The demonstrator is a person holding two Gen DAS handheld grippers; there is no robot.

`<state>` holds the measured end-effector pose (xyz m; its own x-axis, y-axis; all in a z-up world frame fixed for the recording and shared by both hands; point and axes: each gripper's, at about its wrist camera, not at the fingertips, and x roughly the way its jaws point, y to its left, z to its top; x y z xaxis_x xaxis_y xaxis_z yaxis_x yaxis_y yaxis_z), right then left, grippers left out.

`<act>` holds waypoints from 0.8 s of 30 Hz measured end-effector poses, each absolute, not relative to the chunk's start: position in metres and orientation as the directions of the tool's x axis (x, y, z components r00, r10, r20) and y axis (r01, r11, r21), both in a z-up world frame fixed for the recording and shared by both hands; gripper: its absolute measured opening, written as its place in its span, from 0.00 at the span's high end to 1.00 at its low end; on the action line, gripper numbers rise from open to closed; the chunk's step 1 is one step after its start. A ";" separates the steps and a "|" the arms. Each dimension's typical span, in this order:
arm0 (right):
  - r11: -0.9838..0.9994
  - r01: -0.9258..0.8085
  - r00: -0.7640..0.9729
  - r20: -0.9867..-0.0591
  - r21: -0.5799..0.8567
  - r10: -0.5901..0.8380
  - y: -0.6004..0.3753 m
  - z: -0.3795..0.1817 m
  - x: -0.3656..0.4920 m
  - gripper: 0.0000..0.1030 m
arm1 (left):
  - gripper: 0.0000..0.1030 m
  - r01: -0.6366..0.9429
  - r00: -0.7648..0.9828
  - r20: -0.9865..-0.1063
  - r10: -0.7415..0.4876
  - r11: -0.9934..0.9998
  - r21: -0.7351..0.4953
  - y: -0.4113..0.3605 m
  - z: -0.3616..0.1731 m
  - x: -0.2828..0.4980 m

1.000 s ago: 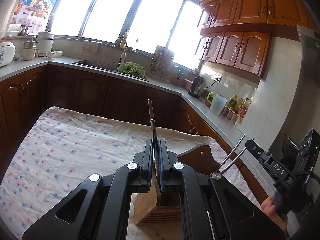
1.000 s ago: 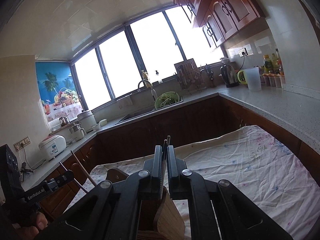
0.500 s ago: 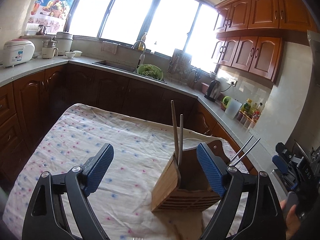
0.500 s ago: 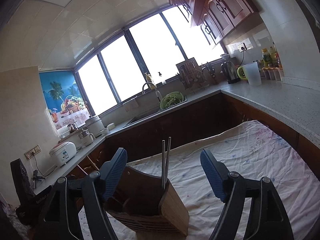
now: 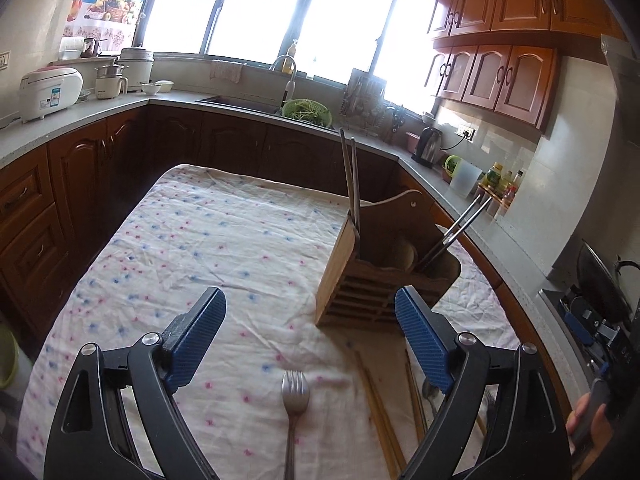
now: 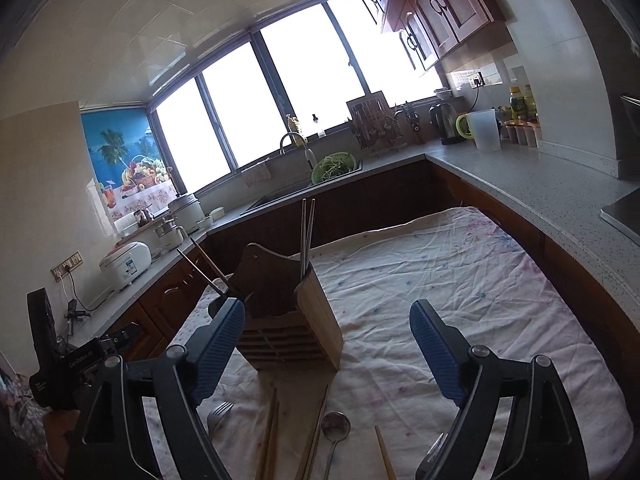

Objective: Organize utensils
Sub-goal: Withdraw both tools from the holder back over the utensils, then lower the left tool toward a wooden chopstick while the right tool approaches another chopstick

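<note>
Two windows [image 5: 280, 4], wooden cabinets [image 5: 500, 72], floral tablecloth [image 5: 224, 240], grey countertop [image 6: 540, 184]

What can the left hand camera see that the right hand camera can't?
Only the left wrist view shows the whole fork lying on the cloth between the open left gripper, plus the black wok at the far right.

Only the right wrist view shows the spoon on the cloth, in front of the open right gripper.

Both show the wooden utensil holder with metal chopsticks standing in it, loose wooden chopsticks and the green colander.
</note>
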<state>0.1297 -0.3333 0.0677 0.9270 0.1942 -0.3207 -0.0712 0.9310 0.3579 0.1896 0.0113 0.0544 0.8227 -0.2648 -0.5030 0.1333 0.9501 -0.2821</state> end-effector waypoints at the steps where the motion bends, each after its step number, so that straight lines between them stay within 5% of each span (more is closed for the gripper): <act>1: 0.934 -0.066 0.925 -0.330 0.353 0.190 -0.334 0.066 0.123 0.16 | 0.13 0.135 0.816 -0.513 -0.266 0.951 -0.279 0.010 0.052 0.184; 24: 0.960 -0.072 0.838 -0.505 0.272 0.206 -0.325 0.019 0.061 0.16 | 0.13 0.234 0.651 -0.675 -0.347 0.938 -0.257 -0.028 0.010 0.138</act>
